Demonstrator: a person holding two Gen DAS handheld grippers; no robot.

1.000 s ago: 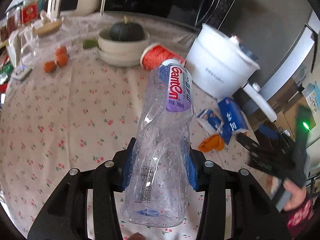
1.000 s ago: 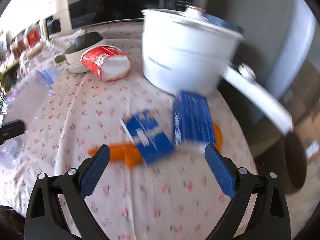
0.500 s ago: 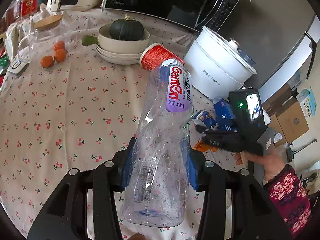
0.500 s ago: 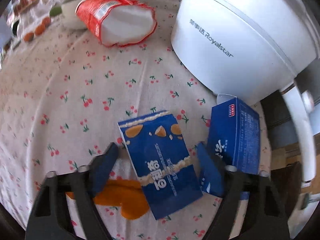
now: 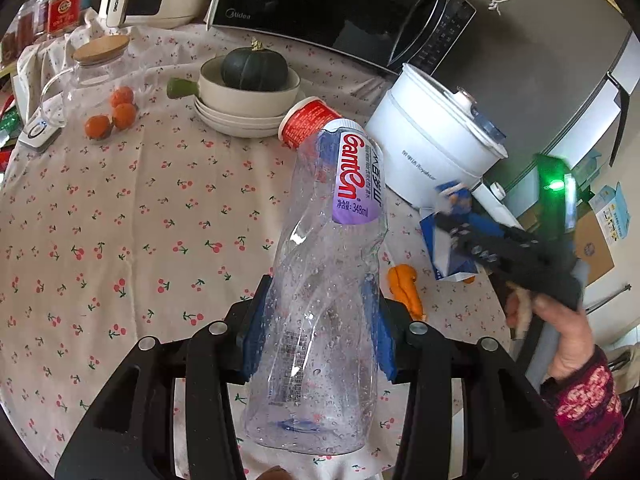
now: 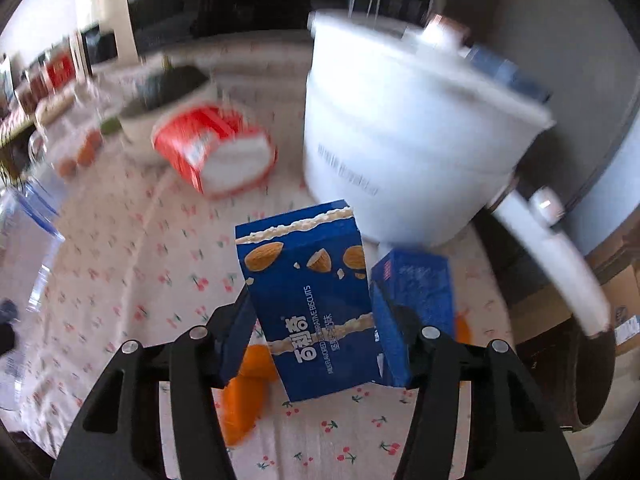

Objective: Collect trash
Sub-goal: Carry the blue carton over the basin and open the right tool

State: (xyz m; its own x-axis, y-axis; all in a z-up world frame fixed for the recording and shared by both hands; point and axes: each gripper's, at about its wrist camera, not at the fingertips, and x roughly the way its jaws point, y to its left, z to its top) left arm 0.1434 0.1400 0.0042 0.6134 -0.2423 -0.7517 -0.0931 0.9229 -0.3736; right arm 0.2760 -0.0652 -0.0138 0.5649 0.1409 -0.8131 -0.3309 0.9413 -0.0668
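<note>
A crumpled clear plastic bottle with a purple and red label stands up between the blue pads of my left gripper, which is shut on it. My right gripper has its jaws closing on a blue almond biscuit box, held tilted above the tablecloth. In the left wrist view that box hangs from the right gripper, which a hand holds at the right. A second blue box and an orange wrapper lie below. A red cup lies on its side.
A white electric pot with a long handle stands by the table's right edge. Behind are a bowl with a dark green squash, a microwave, a glass jar and small oranges. Cardboard boxes sit on the floor.
The right gripper dropped over the biscuit box, closed around it and raised it off the cloth. The left gripper and its bottle stayed put.
</note>
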